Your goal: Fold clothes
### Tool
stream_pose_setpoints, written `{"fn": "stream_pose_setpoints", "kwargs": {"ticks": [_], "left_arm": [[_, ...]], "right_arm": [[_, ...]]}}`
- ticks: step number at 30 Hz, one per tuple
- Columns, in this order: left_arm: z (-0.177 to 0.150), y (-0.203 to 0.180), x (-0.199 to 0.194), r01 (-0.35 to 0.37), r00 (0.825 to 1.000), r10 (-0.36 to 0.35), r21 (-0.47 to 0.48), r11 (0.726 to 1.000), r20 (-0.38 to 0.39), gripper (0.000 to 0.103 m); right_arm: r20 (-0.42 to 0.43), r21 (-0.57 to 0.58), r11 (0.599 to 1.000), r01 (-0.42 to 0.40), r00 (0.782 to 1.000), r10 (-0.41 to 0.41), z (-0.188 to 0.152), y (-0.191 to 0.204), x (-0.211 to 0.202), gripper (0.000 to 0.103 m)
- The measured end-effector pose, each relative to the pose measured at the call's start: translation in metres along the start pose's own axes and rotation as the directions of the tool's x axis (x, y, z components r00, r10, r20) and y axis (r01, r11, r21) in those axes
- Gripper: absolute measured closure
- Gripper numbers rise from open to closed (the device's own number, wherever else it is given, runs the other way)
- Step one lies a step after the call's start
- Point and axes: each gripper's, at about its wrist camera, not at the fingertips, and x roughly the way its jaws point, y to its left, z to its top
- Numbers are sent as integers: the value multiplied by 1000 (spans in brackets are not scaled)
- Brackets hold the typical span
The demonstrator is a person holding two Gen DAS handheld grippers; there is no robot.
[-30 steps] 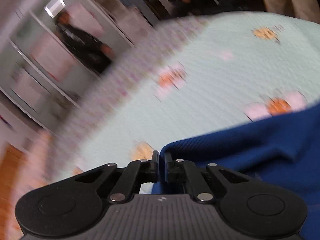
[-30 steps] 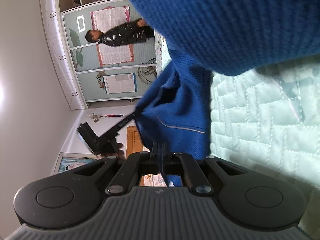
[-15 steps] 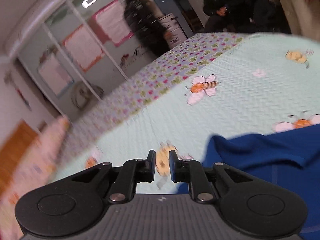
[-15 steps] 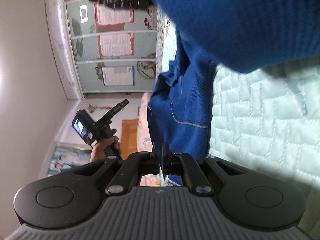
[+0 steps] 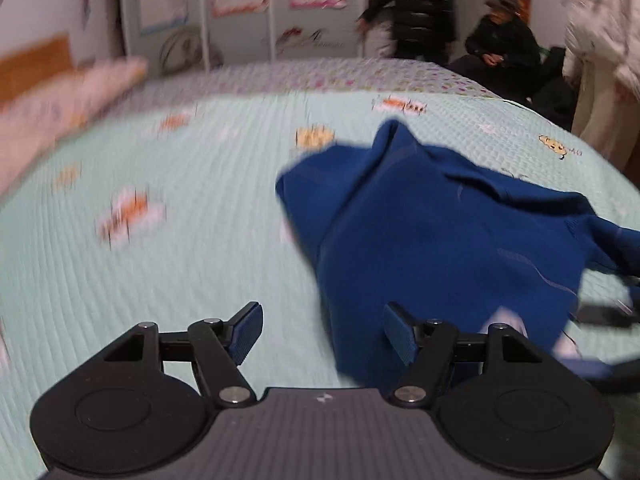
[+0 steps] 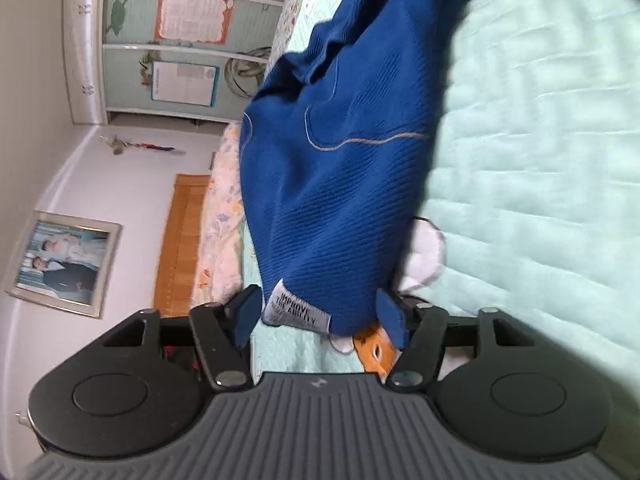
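Observation:
A blue knit garment [image 5: 440, 232] lies crumpled on the pale green quilt [image 5: 160, 264], right of centre in the left wrist view. My left gripper [image 5: 322, 334] hangs over the quilt beside the garment's near left edge; its jaws are opening, with only bedding and a sliver of blue cloth between them. In the right wrist view, which is rolled on its side, the same garment [image 6: 332, 184] hangs down to my right gripper [image 6: 316, 318]. Those jaws are opening too, and the hem with its grey label [image 6: 296, 312] sits between the pads without being pressed.
The quilt carries bee prints [image 5: 132, 212] and a flowered border [image 5: 360, 76]. A pink pillow [image 5: 52, 120] lies far left. People [image 5: 500, 44] sit and stand beyond the bed's far edge. Wardrobe doors with posters [image 6: 184, 20], a framed photo [image 6: 64, 260] and a wooden headboard [image 6: 180, 248] stand behind.
Both grippers were shut on the blue garment and now stand open. The left one has swung away and levelled out; the garment has dropped onto the quilt.

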Motion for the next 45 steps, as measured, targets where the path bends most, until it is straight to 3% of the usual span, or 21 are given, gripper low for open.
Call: {"fn": "stream_pose_setpoints", "kwargs": {"ticks": [5,7,9,13,14,17,21,25,28,30,31,33,35,37,39,40,43,45], "left_arm": [[-23,10,-2,13,999,-15,-36,999,-46,33],[-22,15,-6,20,999,-22,-56,998,-44,32],[-22,19,-11,20,999,-22,-72,997,-33,31],[-24,22,-15,8,999,-11,-97,995,-33,26],[-24,22,-16,6,999,-10,-106,994,-35,26],[-24,22,-17,9,999,-14,-115,993,-43,26],[-27,24,-15,7,999,-13,-123,992,-51,25],[-32,22,-10,24,996,-36,-144,989,-77,24],[-34,17,-7,35,996,-45,-125,992,-81,23],[-36,13,-2,42,994,-54,-121,992,-93,23],[-37,11,0,48,993,-60,-119,992,-101,23],[-40,8,5,58,991,-70,-112,992,-111,23],[-42,8,7,59,991,-72,-112,992,-116,23],[-43,9,9,60,990,-74,-120,991,-121,23],[-44,11,11,61,989,-78,-135,989,-124,23],[-45,12,11,63,989,-81,-143,988,-126,23],[-46,13,11,65,988,-83,-144,987,-127,22],[-46,13,12,64,988,-83,-144,988,-130,21]], "right_arm": [[51,-61,997,53,997,-50,-6,15,31,32],[46,-108,993,57,998,-52,-10,21,38,35],[36,-152,986,68,997,-63,-14,25,43,64],[42,-199,978,70,997,-63,-20,35,41,87],[44,-194,980,52,998,-44,-19,38,36,99],[56,-130,988,-90,994,97,-10,49,13,100],[139,-97,965,-242,957,254,7,59,-47,100],[230,-148,978,-147,957,179,15,47,-100,100],[312,-71,992,-104,942,121,14,15,-128,101],[367,-38,999,4,930,10,13,-2,-137,101],[386,-55,994,97,920,-69,11,-3,-138,101],[425,-85,959,271,880,-211,7,-2,-138,95],[449,-115,924,365,849,-279,0,6,-137,94],[458,-175,915,363,853,-251,-9,17,-135,85],[414,-229,912,341,882,-225,-16,21,-126,40],[373,-242,914,325,901,-221,-18,19,-118,32],[308,-268,905,331,919,-245,-24,12,-100,28],[317,-321,864,389,903,-289,-27,13,-84,26]]}}
